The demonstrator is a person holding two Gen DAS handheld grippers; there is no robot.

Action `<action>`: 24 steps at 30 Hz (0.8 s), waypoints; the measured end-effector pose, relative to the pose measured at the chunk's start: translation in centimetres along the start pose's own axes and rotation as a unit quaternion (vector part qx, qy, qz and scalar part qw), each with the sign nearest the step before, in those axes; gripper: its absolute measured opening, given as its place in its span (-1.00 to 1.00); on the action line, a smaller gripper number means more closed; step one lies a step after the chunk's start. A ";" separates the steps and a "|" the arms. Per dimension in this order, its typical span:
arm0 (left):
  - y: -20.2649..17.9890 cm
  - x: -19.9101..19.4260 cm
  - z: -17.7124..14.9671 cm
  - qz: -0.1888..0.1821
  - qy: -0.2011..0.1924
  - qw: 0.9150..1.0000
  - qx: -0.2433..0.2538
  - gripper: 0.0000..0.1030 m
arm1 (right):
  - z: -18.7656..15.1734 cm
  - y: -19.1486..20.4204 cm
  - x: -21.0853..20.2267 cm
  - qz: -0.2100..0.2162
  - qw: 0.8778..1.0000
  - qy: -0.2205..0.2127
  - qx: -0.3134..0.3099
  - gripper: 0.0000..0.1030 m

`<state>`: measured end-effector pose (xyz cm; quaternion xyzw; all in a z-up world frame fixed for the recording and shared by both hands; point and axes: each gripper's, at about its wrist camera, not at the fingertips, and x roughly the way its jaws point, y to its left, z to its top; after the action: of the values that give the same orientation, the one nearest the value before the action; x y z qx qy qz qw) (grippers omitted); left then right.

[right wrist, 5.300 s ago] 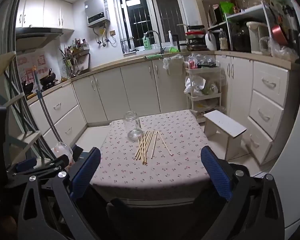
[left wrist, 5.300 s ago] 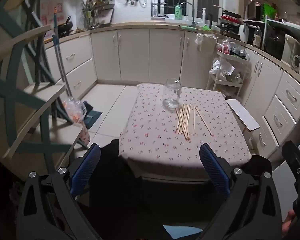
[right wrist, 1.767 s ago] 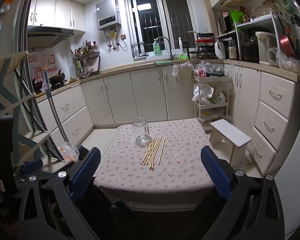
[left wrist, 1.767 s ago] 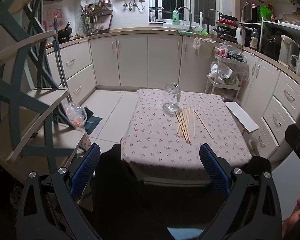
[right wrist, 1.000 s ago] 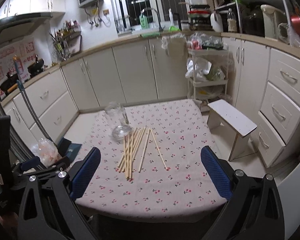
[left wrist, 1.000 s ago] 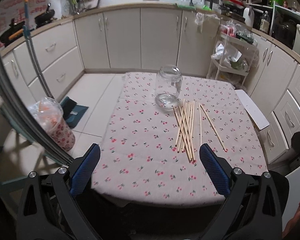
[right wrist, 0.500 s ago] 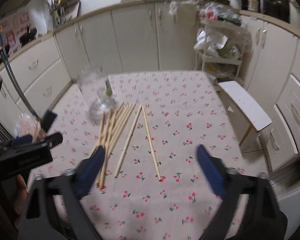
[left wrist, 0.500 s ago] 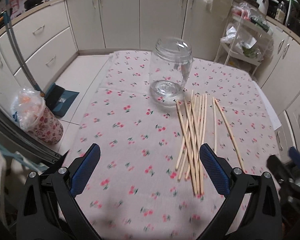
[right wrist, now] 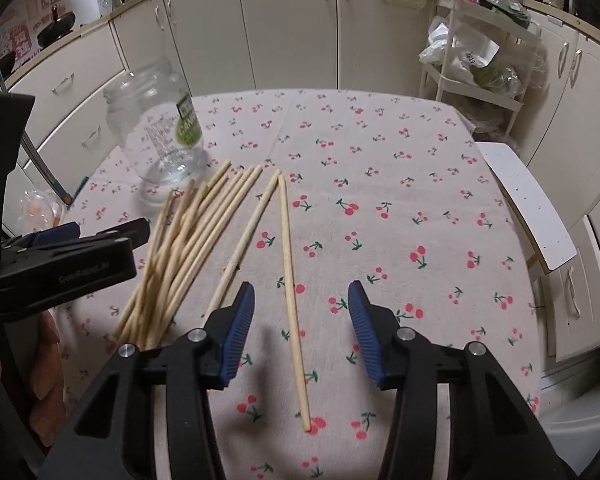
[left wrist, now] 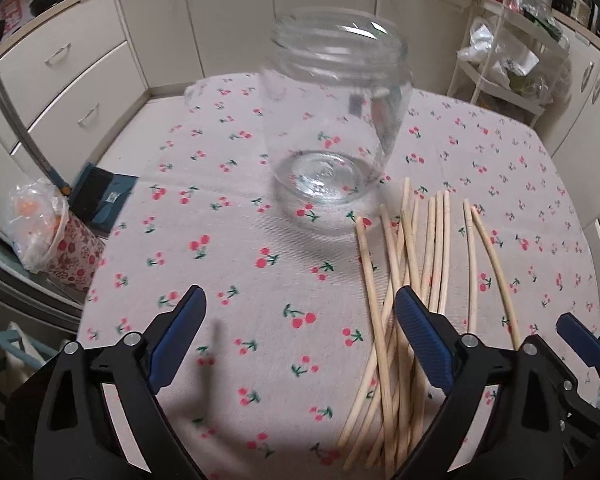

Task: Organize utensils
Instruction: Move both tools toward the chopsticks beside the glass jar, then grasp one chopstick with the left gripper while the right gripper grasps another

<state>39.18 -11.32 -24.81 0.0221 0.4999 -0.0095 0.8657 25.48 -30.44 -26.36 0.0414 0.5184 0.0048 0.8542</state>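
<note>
An empty clear glass jar (left wrist: pixel 334 128) stands upright on the cherry-print tablecloth (left wrist: pixel 228 240); it also shows in the right wrist view (right wrist: pixel 158 128). Several wooden chopsticks (left wrist: pixel 404 280) lie in a loose bundle to its right, also in the right wrist view (right wrist: pixel 188 240). My left gripper (left wrist: pixel 300 336) is open and empty, low over the cloth in front of the jar, its right finger over the bundle. My right gripper (right wrist: pixel 302 320) is open, its jaws on either side of a single chopstick (right wrist: pixel 290 276) lying apart from the bundle.
A white stool (right wrist: pixel 528 204) stands at the table's right edge. A white rack with bags (right wrist: pixel 480 56) and cabinets (right wrist: pixel 292 28) are behind. A bagged floral bin (left wrist: pixel 48 236) and a mop handle (left wrist: pixel 24 128) stand on the floor to the left.
Both grippers have come down and forward close to the table. The left one now faces the jar. The right one has narrowed its opening and now straddles a single chopstick.
</note>
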 end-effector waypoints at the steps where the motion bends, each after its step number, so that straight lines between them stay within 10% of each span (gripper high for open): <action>1: -0.3 0.4 0.0 0.000 0.002 1.000 0.007 0.67 | 0.0 0.0 0.2 0.000 1.000 0.001 0.001 -0.07; 12: -2.1 1.1 -0.7 -0.017 -0.010 0.995 0.101 -0.79 | -1.9 -0.4 0.8 -0.002 1.000 0.015 0.023 -0.77; 19: 0.1 1.6 0.5 -0.105 0.029 0.984 0.140 -0.91 | -3.4 0.5 -0.3 0.028 0.998 0.029 0.047 -0.85; 24: 1.0 1.8 1.3 -0.135 0.044 0.982 0.127 -0.91 | -1.5 0.2 -0.7 0.006 0.999 -0.006 0.038 -0.04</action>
<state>41.28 -10.34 -25.71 0.0646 0.5309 -0.1888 0.8236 23.80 -30.14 -26.42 0.0772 0.5125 -0.0096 0.8552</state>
